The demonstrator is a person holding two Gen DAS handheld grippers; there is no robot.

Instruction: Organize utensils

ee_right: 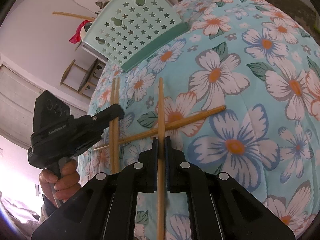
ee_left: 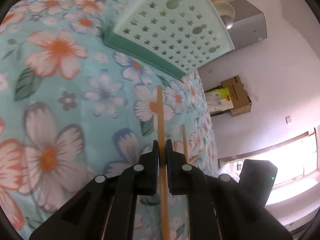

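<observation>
My left gripper (ee_left: 162, 143) is shut on a wooden chopstick (ee_left: 160, 112) that points out over the floral cloth (ee_left: 60, 100). In the right wrist view the left gripper (ee_right: 118, 111) is at the left, with two thin sticks (ee_right: 114, 92) side by side at its fingertips. My right gripper (ee_right: 161, 140) is shut on another chopstick (ee_right: 161, 104). A third chopstick (ee_right: 190, 119) lies crosswise on the cloth under it. A mint basket with star holes (ee_left: 174, 30) (ee_right: 136, 26) stands at the far edge of the cloth, beyond both grippers.
A person's hand (ee_right: 62, 178) grips the left gripper's handle. The cloth (ee_right: 260, 100) falls away at its edge near the chopsticks. Off the cloth are a cardboard box (ee_left: 238, 96), a bright window (ee_left: 290, 160) and a wooden stool (ee_right: 80, 76).
</observation>
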